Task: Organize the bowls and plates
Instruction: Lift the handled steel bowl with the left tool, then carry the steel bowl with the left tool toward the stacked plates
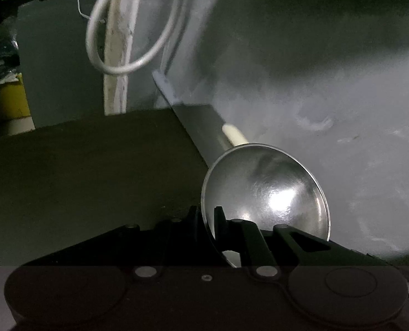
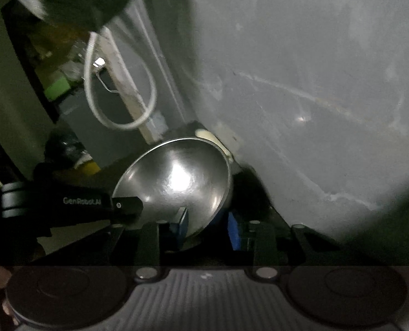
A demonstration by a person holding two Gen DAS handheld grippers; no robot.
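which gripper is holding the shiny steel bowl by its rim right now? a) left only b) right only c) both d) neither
c: in the left wrist view the left gripper is shut on the rim of the shiny round steel bowl, and in the right wrist view the right gripper, with blue pads, straddles the lower rim of the same bowl.
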